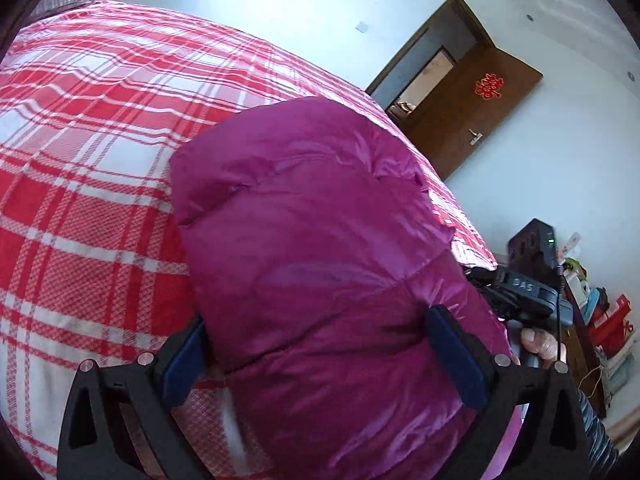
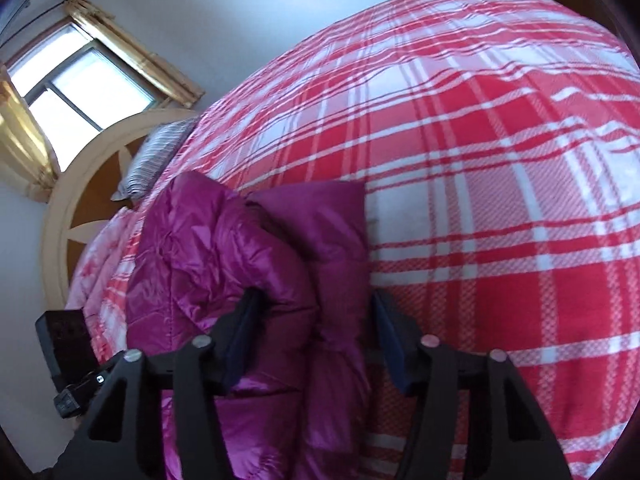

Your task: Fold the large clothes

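Note:
A shiny magenta puffer jacket [image 1: 320, 248] lies folded in a thick bundle on a bed with a red and white plaid blanket [image 1: 88, 152]. My left gripper [image 1: 316, 344] is open, its blue-padded fingers [image 1: 452, 356] straddling the near end of the bundle. In the right wrist view the jacket [image 2: 240, 264] lies at lower left. My right gripper [image 2: 316, 336] is open around a fold of the jacket, the jaws wide, the right finger [image 2: 390, 344] over the blanket [image 2: 480, 200]. The right gripper's body [image 1: 524, 292] and the hand holding it show in the left wrist view.
A brown wooden door [image 1: 468, 96] stands open in the white wall. Boxes and bags [image 1: 608, 320] are stacked by the wall at right. In the right wrist view a striped pillow [image 2: 156, 156], a round headboard [image 2: 80, 208] and a curtained window [image 2: 76, 84] lie at left.

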Demonstrator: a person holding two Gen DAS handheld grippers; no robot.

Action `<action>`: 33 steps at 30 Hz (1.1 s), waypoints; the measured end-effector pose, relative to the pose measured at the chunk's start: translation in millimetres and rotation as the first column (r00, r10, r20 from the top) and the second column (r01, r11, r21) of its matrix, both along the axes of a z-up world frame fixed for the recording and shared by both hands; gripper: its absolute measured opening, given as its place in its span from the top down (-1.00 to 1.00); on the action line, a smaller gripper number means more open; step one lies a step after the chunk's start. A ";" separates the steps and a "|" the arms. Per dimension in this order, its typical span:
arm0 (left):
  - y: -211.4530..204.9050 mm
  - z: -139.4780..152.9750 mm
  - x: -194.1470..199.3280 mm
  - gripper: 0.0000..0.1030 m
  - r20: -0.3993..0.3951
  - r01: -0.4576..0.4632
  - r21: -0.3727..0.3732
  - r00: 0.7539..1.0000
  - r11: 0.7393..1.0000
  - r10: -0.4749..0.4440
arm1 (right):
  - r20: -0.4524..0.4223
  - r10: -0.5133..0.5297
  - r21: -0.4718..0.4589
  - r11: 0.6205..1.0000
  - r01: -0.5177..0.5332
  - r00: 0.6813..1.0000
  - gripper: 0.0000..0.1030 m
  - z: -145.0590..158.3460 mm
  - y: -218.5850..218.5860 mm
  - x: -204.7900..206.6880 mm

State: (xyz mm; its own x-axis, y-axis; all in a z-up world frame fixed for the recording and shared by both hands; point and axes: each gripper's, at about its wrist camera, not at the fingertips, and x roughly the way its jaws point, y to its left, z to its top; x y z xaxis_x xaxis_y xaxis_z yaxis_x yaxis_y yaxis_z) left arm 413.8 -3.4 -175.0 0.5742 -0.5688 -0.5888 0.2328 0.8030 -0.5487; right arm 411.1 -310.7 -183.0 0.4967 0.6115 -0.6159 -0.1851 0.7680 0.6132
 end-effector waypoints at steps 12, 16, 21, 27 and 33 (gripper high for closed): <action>38.7 79.5 -66.6 0.27 0.180 -0.061 0.003 0.982 0.998 0.059 | 0.041 0.043 0.115 0.992 -0.048 0.998 0.65 38.3 39.2 -38.1; 84.6 111.8 -101.9 0.27 0.235 -0.144 0.091 0.965 0.985 0.120 | 0.083 0.132 0.137 0.980 -0.142 0.988 0.66 67.8 101.5 -34.6; 160.9 110.4 -133.2 0.27 0.201 -0.285 0.140 0.946 0.948 0.255 | 0.085 0.266 0.157 0.948 -0.276 0.960 0.66 78.5 201.4 -19.5; 236.1 78.2 -155.4 0.26 0.138 -0.411 0.195 0.911 0.891 0.390 | 0.034 0.409 0.163 0.898 -0.409 0.912 0.66 58.1 313.1 -5.2; 261.6 27.1 -156.2 -0.39 0.074 -0.483 0.296 0.872 0.824 0.485 | -0.051 0.419 0.132 0.902 -0.410 0.906 0.65 16.8 354.7 9.9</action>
